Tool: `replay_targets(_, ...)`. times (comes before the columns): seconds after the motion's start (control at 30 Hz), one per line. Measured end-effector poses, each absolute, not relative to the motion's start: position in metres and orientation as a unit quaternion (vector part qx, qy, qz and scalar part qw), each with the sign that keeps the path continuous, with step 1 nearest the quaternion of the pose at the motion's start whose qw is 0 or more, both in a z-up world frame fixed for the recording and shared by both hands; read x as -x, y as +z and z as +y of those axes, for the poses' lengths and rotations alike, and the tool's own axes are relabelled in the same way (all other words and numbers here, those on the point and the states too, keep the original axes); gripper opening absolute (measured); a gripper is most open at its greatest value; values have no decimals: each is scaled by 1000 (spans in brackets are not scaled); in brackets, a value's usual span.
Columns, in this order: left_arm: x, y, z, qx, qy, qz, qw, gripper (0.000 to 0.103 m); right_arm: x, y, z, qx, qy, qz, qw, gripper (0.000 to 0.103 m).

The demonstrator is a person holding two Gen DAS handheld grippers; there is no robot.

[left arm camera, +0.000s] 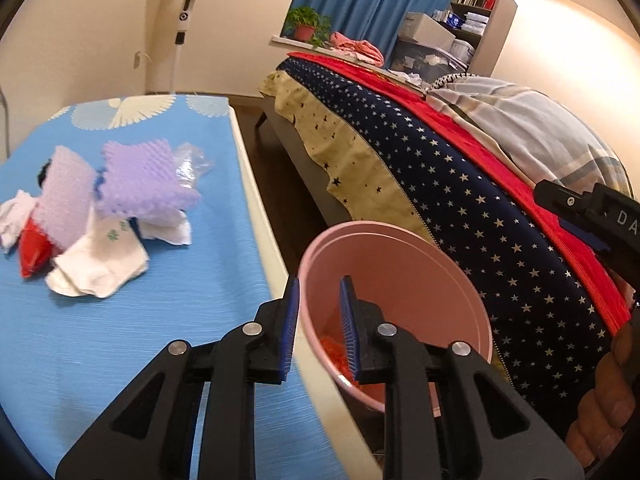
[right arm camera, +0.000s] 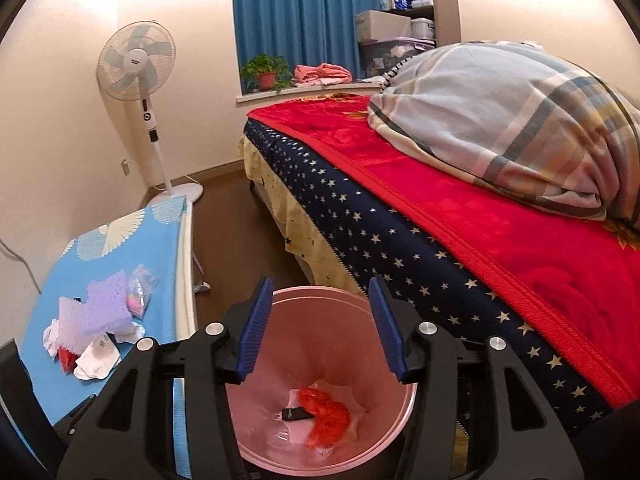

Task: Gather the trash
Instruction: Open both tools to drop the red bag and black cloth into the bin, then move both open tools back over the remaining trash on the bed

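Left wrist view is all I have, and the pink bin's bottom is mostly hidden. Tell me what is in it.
Observer: In the right wrist view, the pink bin holds crumpled red mesh on something white.
Operator: List anything else down there.
Observer: A small dark flat object lies beside the mesh; I cannot tell what it is.
Operator: Report the right hand-held gripper.
Observer: The right hand-held gripper is above the bin's mouth, jaws apart, nothing between them.
Operator: Check the clear bag on the blue table.
Observer: The clear bag holds something pink, behind the purple foam.
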State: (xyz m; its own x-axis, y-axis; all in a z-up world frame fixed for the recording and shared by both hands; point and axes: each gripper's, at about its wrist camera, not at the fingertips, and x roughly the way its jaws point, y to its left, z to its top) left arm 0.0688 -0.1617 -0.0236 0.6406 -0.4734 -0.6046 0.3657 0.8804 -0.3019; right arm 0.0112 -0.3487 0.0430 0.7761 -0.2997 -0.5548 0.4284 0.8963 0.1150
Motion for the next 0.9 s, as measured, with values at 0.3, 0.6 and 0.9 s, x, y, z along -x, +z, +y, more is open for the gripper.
replay_targets(0.3, -66, -14, -123, 80, -191, 335, 919, 21, -12, 49, -325, -117, -156, 253, 947, 51)
replay_targets(0.6, -69, -12, -77, 95, -112, 317, 937, 21, -25, 45, -301, -138, -103, 248, 953, 43)
replay_targets(0.9, -76, -14, -32, 123, -17, 292, 948, 21, -44, 27, -281, -157, -47, 251, 954, 39)
